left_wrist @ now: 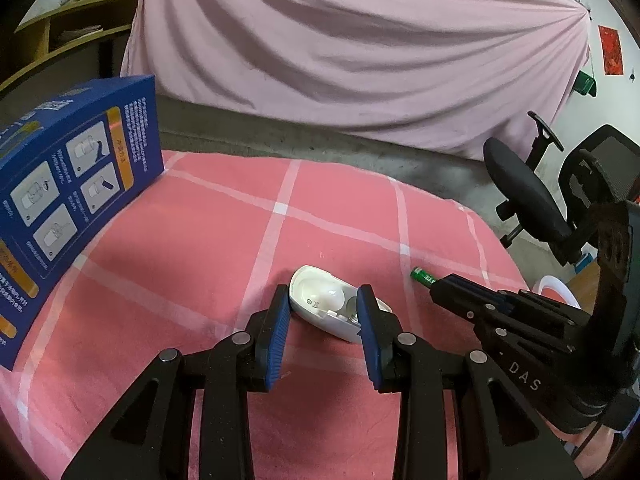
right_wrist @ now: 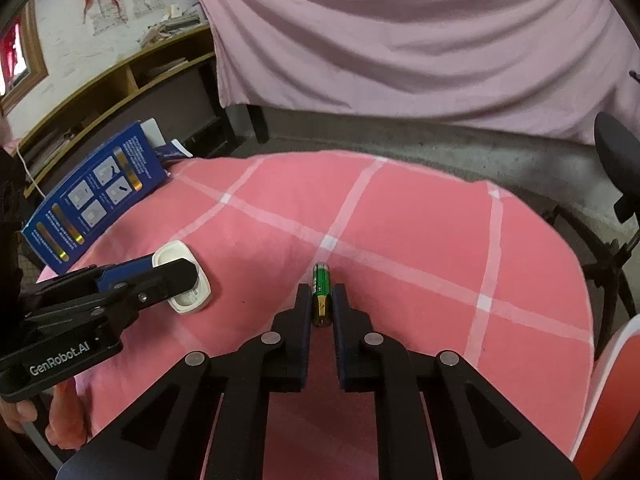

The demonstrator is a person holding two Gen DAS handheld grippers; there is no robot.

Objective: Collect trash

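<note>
Between right gripper point(right_wrist: 322, 296) pads: battery point(right_wrist: 321, 294), clamped, unlifted.
Left gripper point(left_wrist: 323, 312): clamped on earbud case point(left_wrist: 320, 300).
Remaining: bin both.

Left gripper point(left_wrist: 323, 300) clamps white open earbud case point(left_wrist: 320, 300) on pink checked cloth point(left_wrist: 224, 248); green battery point(left_wrist: 422, 276) in right gripper point(left_wrist: 434, 286).

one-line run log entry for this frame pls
task: collect trash | left gripper: shut on white earbud case | right gripper: shut on green battery | surface: pink checked cloth
</note>
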